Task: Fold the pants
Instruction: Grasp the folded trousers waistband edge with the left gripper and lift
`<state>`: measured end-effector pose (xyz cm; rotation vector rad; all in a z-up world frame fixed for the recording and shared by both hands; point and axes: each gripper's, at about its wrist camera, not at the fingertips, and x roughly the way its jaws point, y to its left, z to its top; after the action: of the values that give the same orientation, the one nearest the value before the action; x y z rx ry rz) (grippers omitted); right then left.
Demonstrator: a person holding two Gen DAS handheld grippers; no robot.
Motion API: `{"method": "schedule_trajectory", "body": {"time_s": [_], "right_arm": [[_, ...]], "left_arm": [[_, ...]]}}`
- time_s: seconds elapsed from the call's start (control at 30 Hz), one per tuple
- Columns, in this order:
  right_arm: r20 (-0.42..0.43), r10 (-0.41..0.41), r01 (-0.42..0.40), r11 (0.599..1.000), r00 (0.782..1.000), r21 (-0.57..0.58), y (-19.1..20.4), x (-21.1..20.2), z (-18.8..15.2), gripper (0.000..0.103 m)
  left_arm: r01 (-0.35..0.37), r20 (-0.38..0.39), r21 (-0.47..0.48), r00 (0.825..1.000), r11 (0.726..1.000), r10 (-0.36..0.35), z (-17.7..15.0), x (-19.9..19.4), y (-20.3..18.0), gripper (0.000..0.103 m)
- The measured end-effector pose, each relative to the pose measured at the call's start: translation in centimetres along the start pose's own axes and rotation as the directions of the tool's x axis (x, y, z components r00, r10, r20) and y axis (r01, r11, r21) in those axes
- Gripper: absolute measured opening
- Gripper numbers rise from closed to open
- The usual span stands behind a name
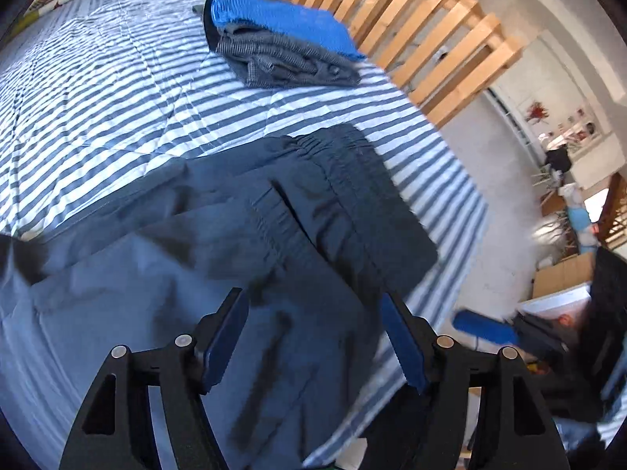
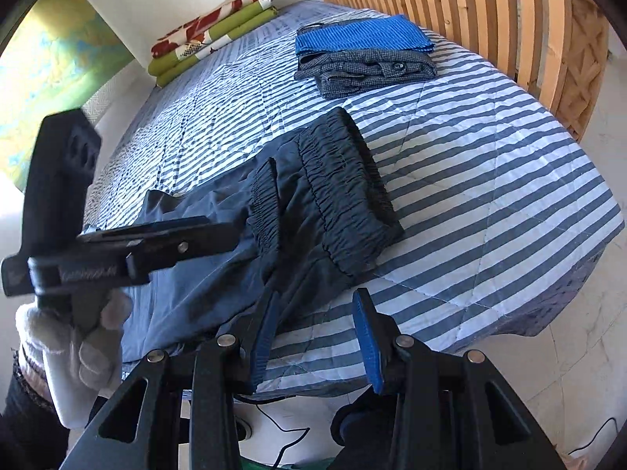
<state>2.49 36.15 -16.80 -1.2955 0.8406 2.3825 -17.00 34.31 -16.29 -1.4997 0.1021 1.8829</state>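
Dark slate-blue pants [image 1: 219, 243] [image 2: 298, 211] lie on the striped bed, their elastic waistband [image 2: 345, 188] toward the wooden headboard side and an elastic cuff [image 2: 266, 203] folded up beside it. My left gripper [image 1: 313, 325] hovers open just above the pants' leg fabric, nothing between its blue pads. In the right wrist view the left gripper [image 2: 219, 231] shows from the side over the pants, held by a white-gloved hand [image 2: 78, 344]. My right gripper [image 2: 313, 321] stands open near the bed's front edge, just short of the pants.
A folded stack of grey checked trousers [image 2: 368, 70] with a blue cloth [image 2: 360, 35] on top lies farther up the striped bedspread [image 2: 490, 180]. Green and red folded bedding [image 2: 211, 35] sits at the far end. A wooden slatted rail [image 2: 450, 11] borders the bed.
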Motion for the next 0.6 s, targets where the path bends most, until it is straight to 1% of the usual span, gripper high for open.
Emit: {"method": "schedule_trajectory", "body": {"time_s": [0.07,0.13,0.17,0.2,0.23,0.27,0.33,0.37,0.43,0.53,0.6], "right_arm": [[-0.001,0.005,-0.005,1.0,1.0,0.004,-0.7,0.0,-0.3,0.036],[-0.007,0.02,-0.02,1.0,1.0,0.008,-1.1,0.2,-0.5,0.036],[-0.01,0.027,-0.027,1.0,1.0,0.009,-1.2,0.3,-0.5,0.036],[-0.012,0.034,-0.034,0.999,0.999,0.006,-1.2,0.5,-0.5,0.036],[-0.013,0.04,-0.04,0.999,0.999,0.002,-1.1,0.6,-0.5,0.036],[-0.013,0.047,-0.047,0.999,0.999,-0.004,-1.0,0.7,-0.5,0.036],[-0.012,0.066,-0.066,0.998,0.998,-0.02,-0.5,0.7,-0.5,0.036],[-0.011,0.076,-0.076,0.997,0.997,-0.028,-0.3,0.7,-0.4,0.036],[-0.008,0.098,-0.098,0.994,0.995,-0.046,0.3,0.6,-0.2,0.036],[-0.007,0.128,-0.128,0.99,0.992,-0.066,1.0,0.7,0.3,0.036],[-0.011,0.142,-0.142,0.987,0.99,-0.074,1.5,0.9,0.7,0.036]], "left_arm": [[-0.01,-0.049,-0.035,0.999,0.999,0.008,1.0,2.0,0.2,0.074],[0.014,-0.089,-0.061,0.996,0.998,-0.019,1.3,3.2,0.7,0.073],[0.013,-0.098,-0.062,0.995,0.998,-0.019,1.2,3.8,0.8,0.07],[0.0,-0.102,-0.057,0.995,0.998,-0.006,1.2,4.1,1.0,0.057],[-0.001,-0.106,-0.06,0.994,0.998,-0.005,1.1,4.4,1.4,0.05],[0.019,-0.107,-0.075,0.994,0.997,-0.027,1.0,4.2,2.2,0.041],[0.075,-0.089,-0.108,0.992,0.991,-0.085,0.9,3.4,3.2,0.033],[0.094,-0.075,-0.121,0.992,0.988,-0.104,0.8,2.7,3.7,0.027],[0.121,-0.036,-0.141,0.991,0.983,-0.127,0.6,0.8,4.5,0.026],[0.112,0.017,-0.122,0.994,0.986,-0.111,0.1,-2.3,5.3,0.025],[0.155,0.062,-0.167,0.987,0.974,-0.147,-0.5,-4.6,6.8,0.025]]}}
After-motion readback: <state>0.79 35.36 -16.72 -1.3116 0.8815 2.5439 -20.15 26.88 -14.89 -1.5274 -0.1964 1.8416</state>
